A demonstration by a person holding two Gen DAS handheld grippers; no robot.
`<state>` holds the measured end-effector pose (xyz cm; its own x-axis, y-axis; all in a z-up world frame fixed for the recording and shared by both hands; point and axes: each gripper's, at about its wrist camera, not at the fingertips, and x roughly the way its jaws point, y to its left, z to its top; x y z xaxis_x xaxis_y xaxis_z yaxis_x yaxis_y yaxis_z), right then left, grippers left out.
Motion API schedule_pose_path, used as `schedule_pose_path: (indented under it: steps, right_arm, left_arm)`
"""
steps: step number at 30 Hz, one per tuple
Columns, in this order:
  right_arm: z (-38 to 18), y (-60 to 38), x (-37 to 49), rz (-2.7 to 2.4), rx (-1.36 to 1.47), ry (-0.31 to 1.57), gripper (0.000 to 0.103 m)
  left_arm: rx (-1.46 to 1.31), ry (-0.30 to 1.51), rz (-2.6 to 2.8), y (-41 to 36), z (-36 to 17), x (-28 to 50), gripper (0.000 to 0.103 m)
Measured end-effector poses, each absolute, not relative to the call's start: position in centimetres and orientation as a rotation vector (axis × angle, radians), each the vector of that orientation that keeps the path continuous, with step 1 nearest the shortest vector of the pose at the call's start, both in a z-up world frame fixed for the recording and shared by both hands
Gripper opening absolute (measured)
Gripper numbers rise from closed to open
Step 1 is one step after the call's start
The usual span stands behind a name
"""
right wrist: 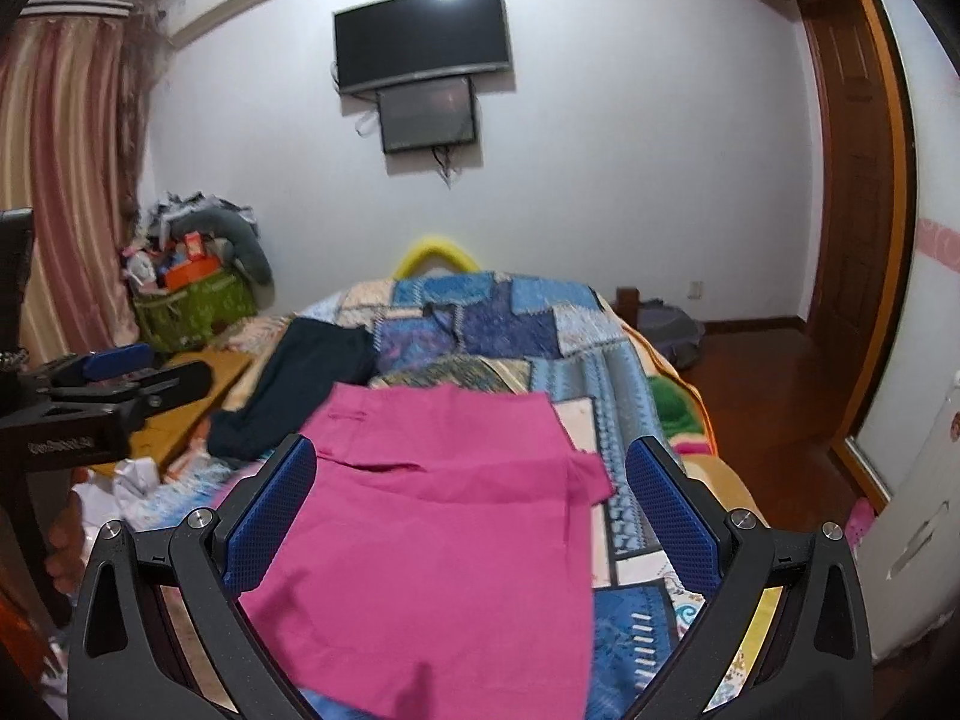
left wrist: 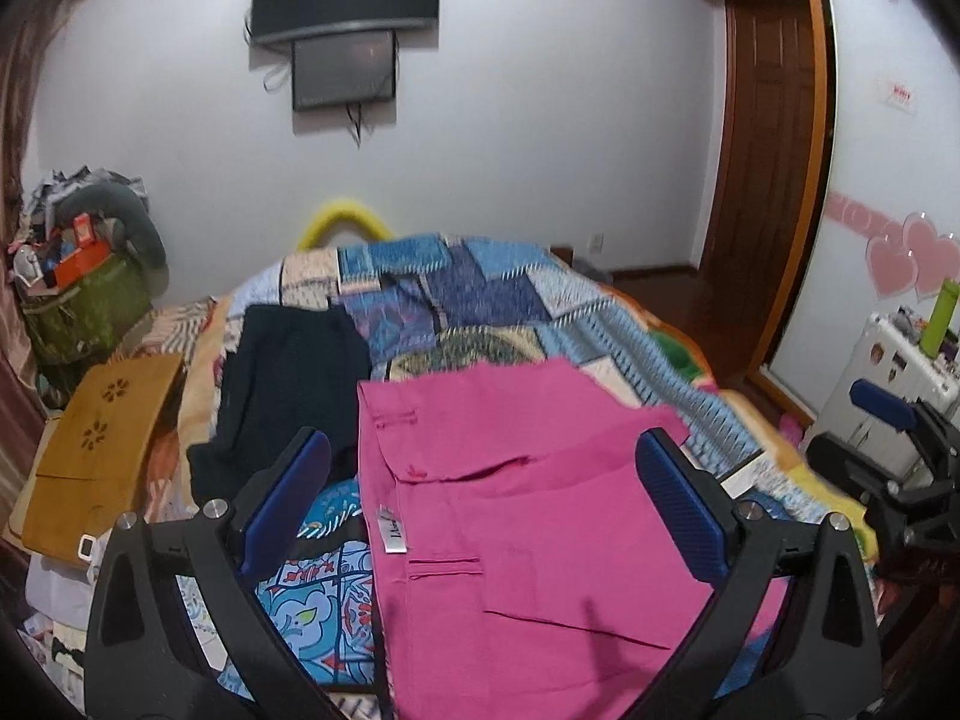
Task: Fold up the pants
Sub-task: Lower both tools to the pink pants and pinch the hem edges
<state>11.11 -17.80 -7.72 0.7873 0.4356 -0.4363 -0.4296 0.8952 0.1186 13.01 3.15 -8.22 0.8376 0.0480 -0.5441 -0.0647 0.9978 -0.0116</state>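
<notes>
My left gripper (left wrist: 480, 504) hangs above the bed with its blue pads (left wrist: 288, 498) spread wide, holding nothing. My right gripper (right wrist: 471, 513) hovers alongside it, likewise splayed and empty, both pointing toward the far wall. Beneath them the pink pants (left wrist: 510, 510) lie folded flat on the patchwork quilt (left wrist: 480, 294), near the bed's near edge; the layers sit slightly offset, a white label (left wrist: 391, 531) and a pocket flap showing on top. A dark garment (left wrist: 288, 384) lies just beside them toward the bed's left edge.
</notes>
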Motion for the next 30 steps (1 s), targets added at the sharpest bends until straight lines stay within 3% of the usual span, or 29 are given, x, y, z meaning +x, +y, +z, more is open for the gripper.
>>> schedule_pose_path:
  steps: [5, 10, 16, 21, 23, 30]
  right_arm:
    - [-10.4, -19.0, 14.0, 0.445, 0.011, 0.569, 0.102]
    - [-12.5, -19.8, 16.3, 0.423, -0.026, 0.666, 0.077]
    - [-14.2, -20.8, 19.2, 0.44, -0.014, 0.753, 0.064]
    - [-15.3, -20.7, 21.8, 0.472, 0.0, 0.818, 0.061]
    - [-15.6, -20.3, 22.6, 0.499, -0.006, 0.836, 0.059]
    - [-17.5, -19.1, 25.3, 0.568, 0.0, 0.925, 0.044]
  left_arm:
    - [0.006, 0.671, 0.085, 4.7, -11.1, 16.4, 0.097]
    - [-0.03, 0.801, 0.088, 7.5, -13.7, 19.8, 0.09]
    - [-0.045, 0.954, 0.075, 9.6, -16.7, 22.6, 0.076]
    - [-0.064, 1.054, 0.063, 10.6, -18.8, 24.2, 0.07]
    - [-0.067, 1.084, 0.065, 10.8, -19.4, 24.7, 0.06]
    - [-0.112, 1.175, 0.018, 11.0, -21.5, 26.7, 0.04]
